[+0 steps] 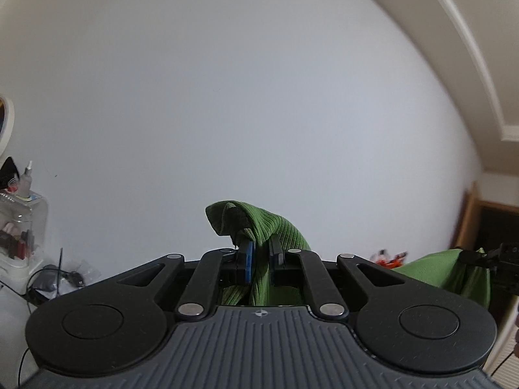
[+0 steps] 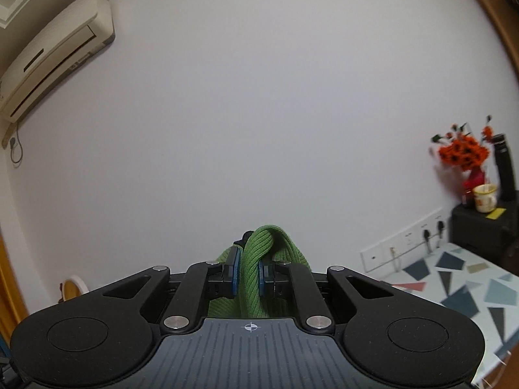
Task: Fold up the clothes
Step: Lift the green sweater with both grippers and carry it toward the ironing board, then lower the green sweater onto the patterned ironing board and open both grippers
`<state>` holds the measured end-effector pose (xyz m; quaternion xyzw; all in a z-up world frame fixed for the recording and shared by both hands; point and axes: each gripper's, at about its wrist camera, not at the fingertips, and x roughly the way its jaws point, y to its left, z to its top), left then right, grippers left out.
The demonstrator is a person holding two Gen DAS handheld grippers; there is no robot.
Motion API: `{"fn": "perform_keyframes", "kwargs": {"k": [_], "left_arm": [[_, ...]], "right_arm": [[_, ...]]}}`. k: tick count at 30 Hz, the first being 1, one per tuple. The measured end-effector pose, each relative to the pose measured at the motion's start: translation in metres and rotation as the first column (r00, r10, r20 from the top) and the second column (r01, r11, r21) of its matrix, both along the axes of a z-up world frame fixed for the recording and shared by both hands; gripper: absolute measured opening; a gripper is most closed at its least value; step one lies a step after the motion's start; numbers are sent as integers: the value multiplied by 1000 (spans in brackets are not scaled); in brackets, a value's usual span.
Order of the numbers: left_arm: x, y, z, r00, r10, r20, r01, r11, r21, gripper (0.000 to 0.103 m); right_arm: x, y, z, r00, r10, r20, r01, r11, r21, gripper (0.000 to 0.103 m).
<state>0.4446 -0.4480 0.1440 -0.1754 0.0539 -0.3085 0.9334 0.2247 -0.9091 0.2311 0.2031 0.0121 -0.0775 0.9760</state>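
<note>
A green ribbed garment (image 1: 259,227) bunches up between the blue pads of my left gripper (image 1: 261,259), which is shut on it and held level facing a bare wall. More of the same green cloth (image 1: 454,272) hangs at the right of that view, where the other gripper's black fingers (image 1: 476,256) grip it. In the right wrist view my right gripper (image 2: 249,270) is shut on a fold of the green garment (image 2: 256,249), which loops over the pads. The rest of the garment hangs below, out of sight.
A patterned table (image 2: 464,288) stands low on the right with a black box, a mug (image 2: 484,197), a dark bottle and red flowers (image 2: 464,152). An air conditioner (image 2: 55,55) hangs upper left. A clear container (image 1: 19,223) and cables sit at the left.
</note>
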Motion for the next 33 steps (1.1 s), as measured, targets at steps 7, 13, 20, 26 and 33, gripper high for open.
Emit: {"fn": "perform_keyframes", "kwargs": {"k": [7,13,20,26,33], "left_arm": [[53,-116,-28,985,158,-66,-151,983,100,10],[137,-258,-85,943,193,-269,-132,964,230,10],[180,-375,-218,810,228,-540,83,867,491,10],[156,-403,-276,719,196,-666,299,779,551,32],[159,-364,-251,753,209,-625,242,794,557,63]], "right_arm": [[88,-114,-52,994,79,-71,-70,990,124,10],[195,-229,-88,986,55,-160,-59,998,-21,10],[317,-320,-232,802,61,-595,-184,972,-148,10],[300,-328,-364,585,153,-796,-225,974,21,12],[267,-323,-364,649,166,-743,-176,982,65,46]]}}
